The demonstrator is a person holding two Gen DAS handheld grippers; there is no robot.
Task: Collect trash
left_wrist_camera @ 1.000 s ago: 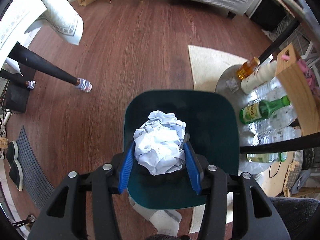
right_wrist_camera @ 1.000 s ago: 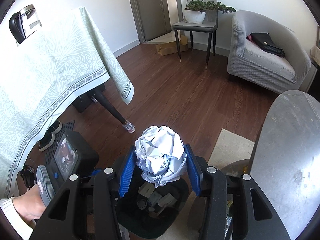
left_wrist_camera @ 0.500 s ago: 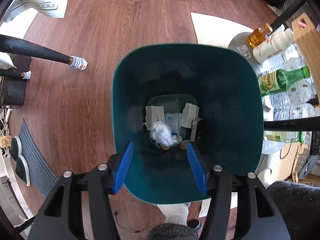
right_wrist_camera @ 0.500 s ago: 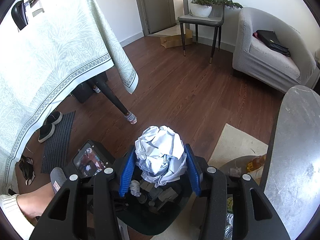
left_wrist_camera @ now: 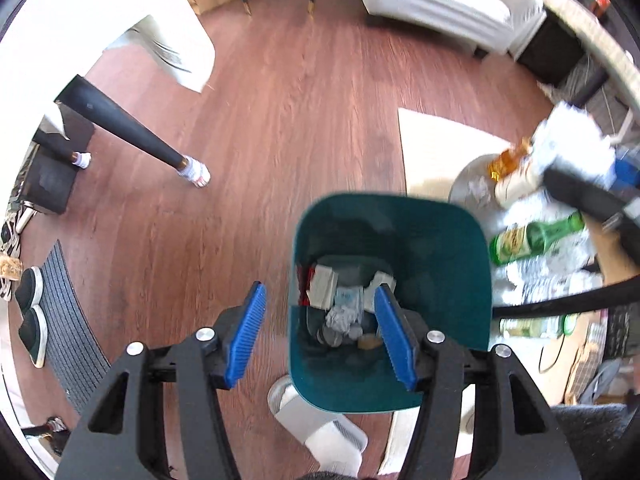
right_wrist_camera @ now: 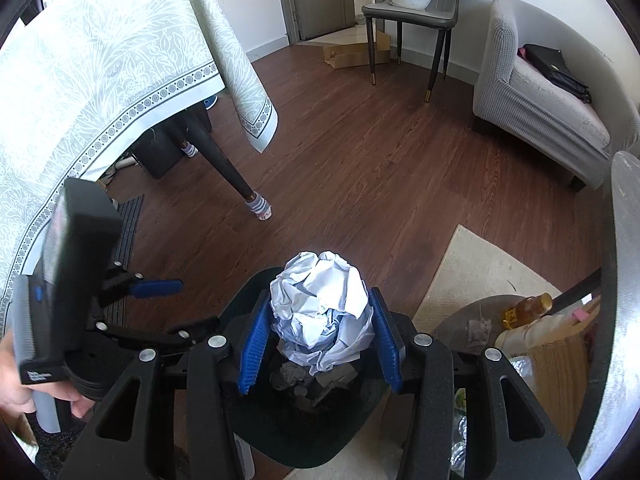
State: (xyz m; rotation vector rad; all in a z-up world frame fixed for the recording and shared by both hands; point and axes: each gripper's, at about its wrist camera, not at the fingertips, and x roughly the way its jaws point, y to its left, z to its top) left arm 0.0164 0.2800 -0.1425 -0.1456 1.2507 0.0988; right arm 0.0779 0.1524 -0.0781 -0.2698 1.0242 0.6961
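Note:
A teal bin (left_wrist_camera: 440,240) stands on the wooden floor with cartons and a crumpled paper ball (left_wrist_camera: 342,318) at its bottom. My left gripper (left_wrist_camera: 319,292) hangs over the bin's left rim. Its jaws are closing a little and nothing is pressed between the pads. My right gripper (right_wrist_camera: 318,296) is shut on a second crumpled white paper ball (right_wrist_camera: 320,300), held just above the bin's mouth (right_wrist_camera: 304,440). In the right wrist view, a hand holds the left gripper to the left of the bin, one of its blue fingers (right_wrist_camera: 156,287) showing. The held ball (left_wrist_camera: 568,144) appears blurred at the right of the left wrist view.
A dark table leg with a striped sock (left_wrist_camera: 192,170) and a hanging tablecloth (right_wrist_camera: 100,80) stand to the left. Bottles, one green (left_wrist_camera: 536,236), crowd a low tray right of the bin, on a pale rug (right_wrist_camera: 480,272). Shoes (left_wrist_camera: 30,320) lie on a mat; an armchair (right_wrist_camera: 540,104) is farther off.
The left gripper let go of its paper ball, which now lies in the bin. It then drew back up and to the left. The right gripper sank toward the bin with its ball.

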